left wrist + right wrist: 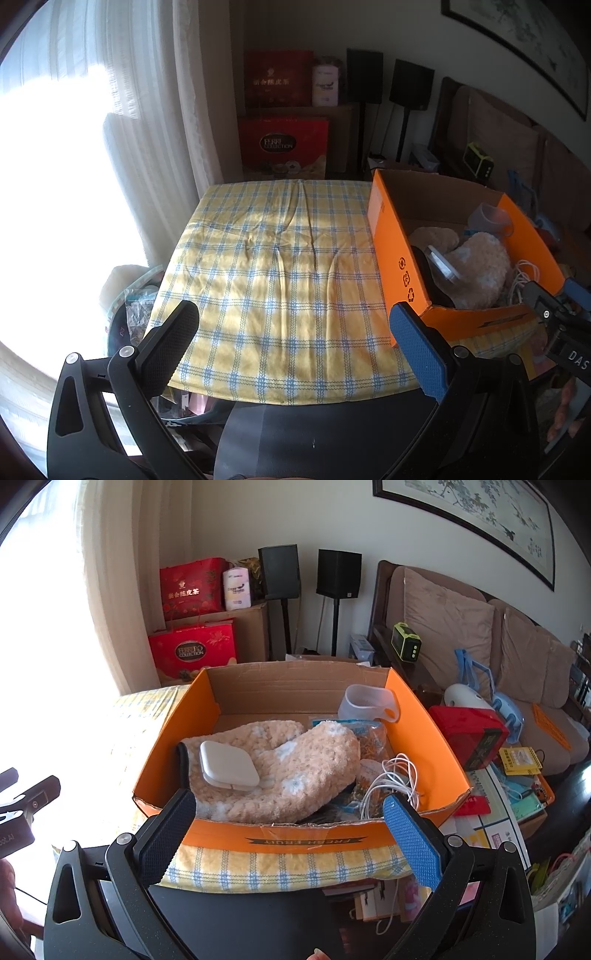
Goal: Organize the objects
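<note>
An orange cardboard box (417, 738) stood on a table covered by a yellow-and-blue checked cloth (273, 280), at the cloth's right side as seen from the left wrist. The box's long axis ran away from the camera in both views, its open top facing up. Inside lay a beige fuzzy slipper (295, 775), long axis roughly crosswise, with a white case (227, 764) resting flat on it. A clear plastic cup (367, 703) lay tipped in the far right corner, and a coiled white cable (391, 779) sat near the right wall. The left gripper (291, 354) hung released above the cloth, jaws wide apart, holding nothing. The right gripper (288, 838) was likewise spread and empty, just before the box's near wall.
</note>
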Available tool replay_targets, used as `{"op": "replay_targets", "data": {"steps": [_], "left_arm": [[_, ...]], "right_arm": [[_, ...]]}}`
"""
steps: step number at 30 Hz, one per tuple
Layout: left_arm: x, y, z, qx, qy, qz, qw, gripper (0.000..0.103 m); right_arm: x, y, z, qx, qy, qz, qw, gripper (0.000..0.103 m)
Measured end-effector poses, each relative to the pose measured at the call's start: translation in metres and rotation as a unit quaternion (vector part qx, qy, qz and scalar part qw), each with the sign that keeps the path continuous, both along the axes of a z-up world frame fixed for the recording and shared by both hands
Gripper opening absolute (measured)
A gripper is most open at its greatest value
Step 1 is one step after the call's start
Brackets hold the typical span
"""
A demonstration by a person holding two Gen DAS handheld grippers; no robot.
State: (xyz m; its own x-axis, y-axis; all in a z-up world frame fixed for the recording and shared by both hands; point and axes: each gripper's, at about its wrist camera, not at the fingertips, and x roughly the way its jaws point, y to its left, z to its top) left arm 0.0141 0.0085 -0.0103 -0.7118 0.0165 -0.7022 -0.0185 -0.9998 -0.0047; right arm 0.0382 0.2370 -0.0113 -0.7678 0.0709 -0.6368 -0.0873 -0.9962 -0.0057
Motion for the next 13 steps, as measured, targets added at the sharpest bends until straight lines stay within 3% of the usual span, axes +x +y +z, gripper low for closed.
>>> {"op": "replay_targets", "data": {"steps": [13], "left_arm": [[0.0014, 0.0018, 0.0017, -0.001, 0.001, 0.000, 1.0000, 0.103]], "right_arm": [[-0.0004, 0.0004, 0.0008, 0.000, 0.000, 0.000, 1.000, 0.102]]}}
